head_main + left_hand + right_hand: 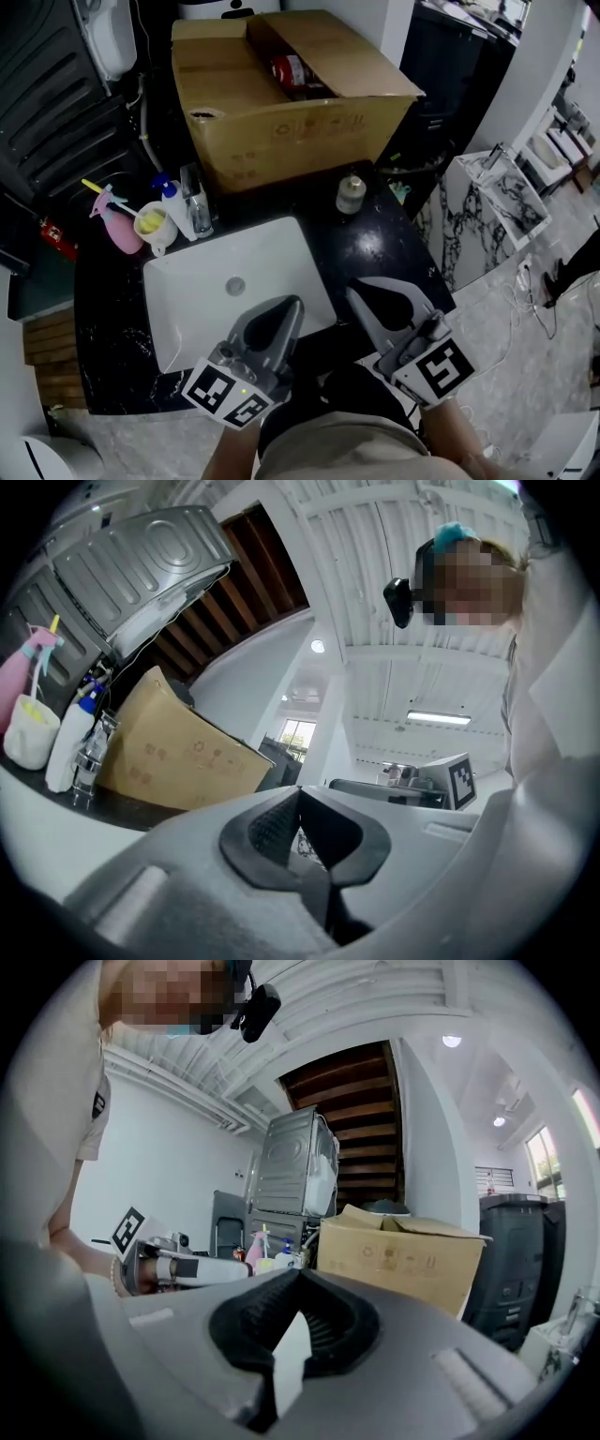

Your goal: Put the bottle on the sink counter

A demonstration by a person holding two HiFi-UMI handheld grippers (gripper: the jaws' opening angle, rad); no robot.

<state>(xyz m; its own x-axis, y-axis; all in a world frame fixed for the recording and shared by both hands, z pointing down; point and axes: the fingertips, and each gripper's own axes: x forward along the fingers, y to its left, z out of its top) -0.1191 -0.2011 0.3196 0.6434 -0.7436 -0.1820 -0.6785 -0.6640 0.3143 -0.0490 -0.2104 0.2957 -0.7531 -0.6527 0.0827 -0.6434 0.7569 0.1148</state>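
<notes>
Black stone makes up the tabletop (386, 246), and the white sink (274, 251) set into it is the landmark here. At the sink's far-left corner stand a pink spray bottle (116, 225), a pale cup (152, 225) and a blue-capped dispenser (172, 201), with the chrome tap (197, 212) just beside them on the sink's back edge.

At the near edge of the sink hangs the left claw (296, 302). Its own view shows the two jaws pressed together with nothing between them.

Behind the sink sits an open cardboard box (281, 117), and something red-labelled (291, 68) lies inside it; what it is cannot be made out.

Behind the sink's far-right corner, in front of the box, a small capped bottle (351, 194) stands upright on the tabletop, well apart from both claws.

Just right of the sink's near-right corner is the right claw (353, 291). Its tips meet and it carries nothing.

With one bottle already upright on the tabletop and both claws empty near the person's body, this looks like a pause between carries, not a placing. If the red item is another bottle to fetch, the next move calls for one claw to open, reach over the sink into the box, close round the body and lift it clear of the flaps before setting it down beside the sink.
</notes>
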